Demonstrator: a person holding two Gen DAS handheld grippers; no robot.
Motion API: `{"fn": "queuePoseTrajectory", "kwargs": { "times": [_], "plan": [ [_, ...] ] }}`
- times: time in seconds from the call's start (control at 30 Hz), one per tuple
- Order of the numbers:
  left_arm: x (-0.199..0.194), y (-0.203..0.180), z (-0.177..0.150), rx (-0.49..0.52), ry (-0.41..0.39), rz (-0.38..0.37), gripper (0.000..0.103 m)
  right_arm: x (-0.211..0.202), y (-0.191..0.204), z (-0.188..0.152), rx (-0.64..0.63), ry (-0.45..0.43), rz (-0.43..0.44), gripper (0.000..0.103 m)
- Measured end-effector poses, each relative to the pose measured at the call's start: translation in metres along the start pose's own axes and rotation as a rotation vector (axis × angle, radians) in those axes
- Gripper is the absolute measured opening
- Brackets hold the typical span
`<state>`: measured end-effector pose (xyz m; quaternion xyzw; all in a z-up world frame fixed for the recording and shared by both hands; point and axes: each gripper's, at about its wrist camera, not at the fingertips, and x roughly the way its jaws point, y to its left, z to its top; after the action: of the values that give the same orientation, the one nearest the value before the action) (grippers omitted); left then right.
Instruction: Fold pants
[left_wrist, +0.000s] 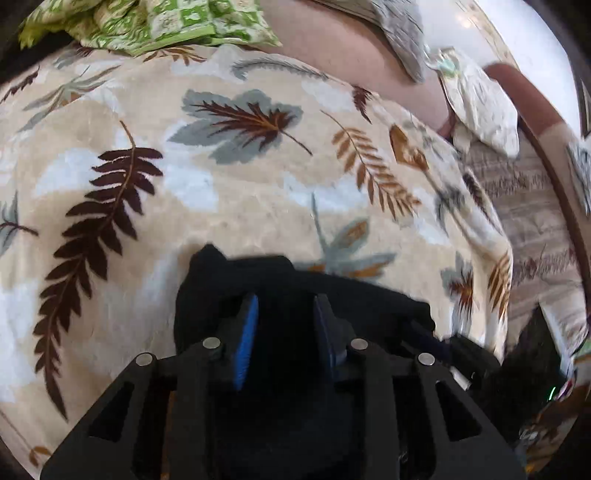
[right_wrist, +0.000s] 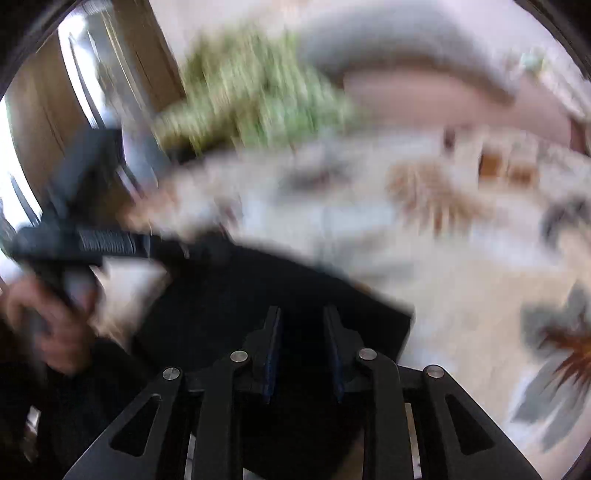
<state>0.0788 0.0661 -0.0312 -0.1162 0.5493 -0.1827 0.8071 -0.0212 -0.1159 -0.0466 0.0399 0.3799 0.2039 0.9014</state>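
Both tools grip black pants (left_wrist: 295, 291) over the leaf blanket (left_wrist: 221, 184); only right view shows left hand (right_wrist: 51, 325).

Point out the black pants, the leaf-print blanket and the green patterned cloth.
black pants (left_wrist: 295, 291): left wrist view, on the dark fabric between the fingers.
leaf-print blanket (left_wrist: 236, 184): left wrist view, on a bare beige patch mid-blanket.
green patterned cloth (left_wrist: 177, 22): left wrist view, on its checked part at the top.
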Motion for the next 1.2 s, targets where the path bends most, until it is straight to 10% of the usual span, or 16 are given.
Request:
{"fn": "queuePoseTrajectory", "kwargs": {
  "times": [0.4, 0.57, 0.97, 1.13, 1.2],
  "plan": [
    [-0.055, 0.009, -0.021, -0.048, -0.153, -0.135, 0.035, -0.047, 0.0, 0.005, 0.043, -0.147, 0.035, 0.025],
    [-0.018, 0.004, -0.03, -0.09, -0.002, -0.021, 0.037, -0.012, 0.002, -0.007, 0.02, 0.046, -0.041, 0.025],
    [-0.042, -0.009, -0.068, -0.071, -0.065, 0.045, 0.049, -0.054, 0.041, -0.022, -0.062, -0.037, 0.0, 0.029],
    [-0.047, -0.006, -0.058, -0.098, -0.087, -0.009, 0.05, -0.056, 0.016, -0.02, 0.112, -0.035, 0.085, 0.03],
    [-0.066, 0.002, -0.049, -0.12, -0.159, -0.054, 0.052, -0.066, -0.003, -0.022, 0.21, -0.09, 0.077, 0.046]
  ]
}}
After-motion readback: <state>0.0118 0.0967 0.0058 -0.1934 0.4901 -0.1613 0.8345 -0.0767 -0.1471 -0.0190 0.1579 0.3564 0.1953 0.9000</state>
